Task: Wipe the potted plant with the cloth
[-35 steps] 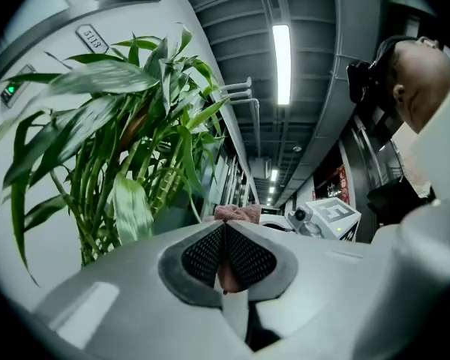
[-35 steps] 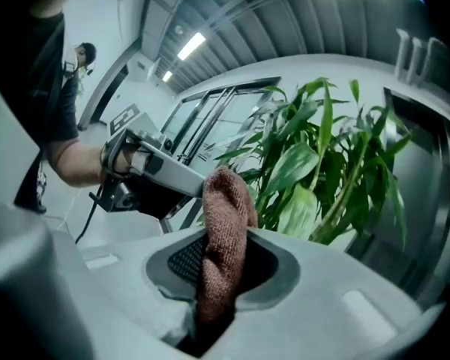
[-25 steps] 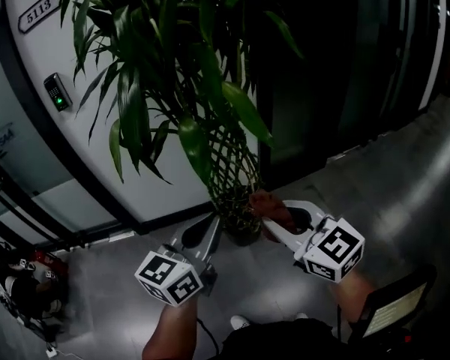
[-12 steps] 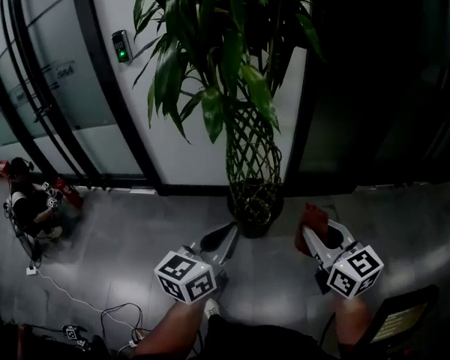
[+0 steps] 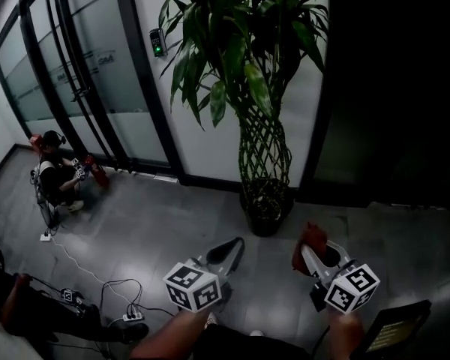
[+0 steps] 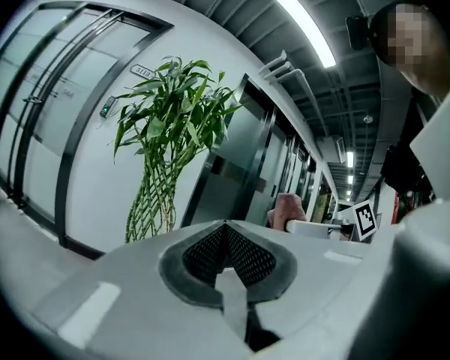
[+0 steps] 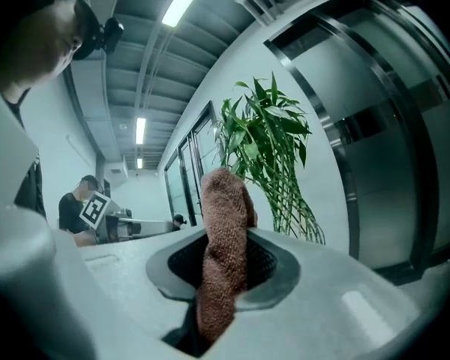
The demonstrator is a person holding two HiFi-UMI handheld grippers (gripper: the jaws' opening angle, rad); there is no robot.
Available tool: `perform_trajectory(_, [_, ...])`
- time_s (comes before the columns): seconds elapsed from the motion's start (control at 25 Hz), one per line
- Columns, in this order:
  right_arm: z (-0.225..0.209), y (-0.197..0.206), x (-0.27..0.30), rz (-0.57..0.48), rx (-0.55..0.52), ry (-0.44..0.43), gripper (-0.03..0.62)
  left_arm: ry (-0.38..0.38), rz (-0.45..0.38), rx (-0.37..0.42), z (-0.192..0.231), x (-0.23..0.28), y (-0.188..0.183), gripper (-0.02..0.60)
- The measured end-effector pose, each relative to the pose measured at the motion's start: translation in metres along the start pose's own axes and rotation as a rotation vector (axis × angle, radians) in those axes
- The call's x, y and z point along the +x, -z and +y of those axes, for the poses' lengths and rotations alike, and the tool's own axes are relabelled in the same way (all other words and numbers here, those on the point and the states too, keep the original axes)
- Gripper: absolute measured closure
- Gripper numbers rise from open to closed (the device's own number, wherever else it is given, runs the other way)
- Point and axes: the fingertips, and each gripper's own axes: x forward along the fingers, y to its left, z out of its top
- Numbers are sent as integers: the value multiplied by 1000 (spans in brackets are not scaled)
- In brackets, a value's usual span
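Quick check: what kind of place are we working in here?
Probably an office corridor: glass doors, a room number plate with a keypad lock beside them, and strip ceiling lights.

Office corridor (glass doors (image 5: 97, 73), keypad (image 5: 158, 42))

The cloth (image 7: 223, 231) looks rough and looped, the grey floor (image 5: 157, 223) smooth and glossy
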Motion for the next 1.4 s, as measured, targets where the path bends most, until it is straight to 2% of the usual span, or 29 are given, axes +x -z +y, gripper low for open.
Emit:
perform_trajectory(0.16, [6, -6, -19, -41, 29, -17, 531, -42, 18, 42, -9, -14, -6, 565])
perform_trajectory(0.4, [16, 27, -26, -4, 0, 23, 531, -66, 44, 79, -8, -42, 2, 565])
perform_trajectory(0.52, [27, 39, -26, 18, -36, 56, 531, -61, 51, 87, -3, -54, 3, 565])
perform_trajectory(0.72, [57, 46, -25, 10, -34, 112, 531, -38, 64, 162, 6, -80, 0, 563])
perform_trajectory(1.04, [112, 39, -14, 2, -107, 191, 531, 19, 35, 159, 33, -122, -14, 565])
perform_trajectory(1.2, [135, 34, -8, -2, -131, 216, 531, 25, 22, 178, 47, -139, -19, 565])
perform_trajectory(1.4, [158, 32, -4, 5, -155, 232, 531, 38, 7, 158, 56, -156, -23, 565])
